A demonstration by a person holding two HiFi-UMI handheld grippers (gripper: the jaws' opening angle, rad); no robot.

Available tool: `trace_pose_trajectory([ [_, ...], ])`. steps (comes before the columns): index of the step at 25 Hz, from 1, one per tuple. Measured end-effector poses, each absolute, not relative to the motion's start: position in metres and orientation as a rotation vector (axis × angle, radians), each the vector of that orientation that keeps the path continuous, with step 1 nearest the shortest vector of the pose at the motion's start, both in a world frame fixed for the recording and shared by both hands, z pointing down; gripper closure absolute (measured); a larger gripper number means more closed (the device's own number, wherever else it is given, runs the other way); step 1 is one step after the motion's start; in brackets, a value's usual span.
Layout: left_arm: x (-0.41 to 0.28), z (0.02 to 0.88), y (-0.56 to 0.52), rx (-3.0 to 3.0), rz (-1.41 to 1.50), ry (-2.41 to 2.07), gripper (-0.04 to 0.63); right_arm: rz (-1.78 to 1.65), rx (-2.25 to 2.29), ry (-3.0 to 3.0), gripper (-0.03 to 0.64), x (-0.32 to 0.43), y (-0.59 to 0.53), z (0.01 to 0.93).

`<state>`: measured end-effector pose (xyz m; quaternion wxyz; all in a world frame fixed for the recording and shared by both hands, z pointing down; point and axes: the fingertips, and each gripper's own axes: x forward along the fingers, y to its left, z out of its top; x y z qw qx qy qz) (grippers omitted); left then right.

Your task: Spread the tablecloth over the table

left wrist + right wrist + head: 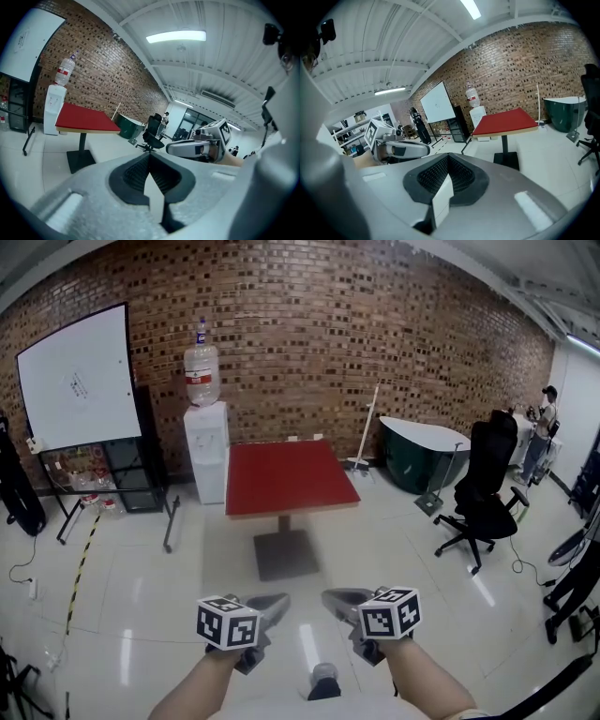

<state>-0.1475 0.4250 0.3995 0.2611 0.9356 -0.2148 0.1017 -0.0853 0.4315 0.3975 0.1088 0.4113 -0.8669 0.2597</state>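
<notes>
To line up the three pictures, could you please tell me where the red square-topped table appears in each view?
Head view: the red square-topped table stands at centre, just above the middle, in front of the brick wall.
Left gripper view: left of centre.
Right gripper view: right of centre.
Shared landmark: the white water dispenser beside the table, seen in all three views.

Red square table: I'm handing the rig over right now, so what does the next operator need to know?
Left gripper: shut, empty.
Right gripper: shut, empty, beside the left one. Both are held over the white floor, short of the table.
Red square table: straight ahead, near the brick wall.
No loose tablecloth shows in any view.
Done: nothing that can be told.
Left: find the cloth, spread it over the table.
</notes>
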Motion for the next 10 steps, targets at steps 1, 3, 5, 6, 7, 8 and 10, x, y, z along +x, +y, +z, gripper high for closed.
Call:
trace_pose_trajectory([
  [1, -0.1474, 0.3991, 0.4253, 2.531, 0.275, -0.582, 0.594, 0.764, 1.21, -2.551, 0.618, -0.0849, 0.4318, 0.3962],
  [3, -0.146, 0.3999, 0.4259, 2.527, 0.274, -0.582, 0.594, 0.763, 1.212, -2.551, 0.618, -0.0828, 0.4319, 0.3955],
  [5, -0.1454, 0.4028, 0.4247, 2.525, 0.278, -0.583, 0.594, 0.768, 1.213, -2.551, 0.618, -0.0816, 0.4308, 0.3977],
  [6, -0.1453, 0.4043, 0.4236, 2.523, 0.278, -0.584, 0.594, 0.772, 1.212, -2.551, 0.618, -0.0814, 0.4301, 0.3994],
  [7, -0.1451, 0.4053, 0.4223, 2.521, 0.277, -0.584, 0.594, 0.776, 1.211, -2.551, 0.618, -0.0811, 0.4293, 0.4011],
  [8, -0.1449, 0.406, 0.4208, 2.52, 0.275, -0.584, 0.594, 0.779, 1.21, -2.55, 0.618, -0.0807, 0.4283, 0.4024],
  [10, -0.1443, 0.4068, 0.4177, 2.519, 0.272, -0.585, 0.594, 0.78, 1.209, -2.548, 0.618, -0.08, 0.4258, 0.4045],
])
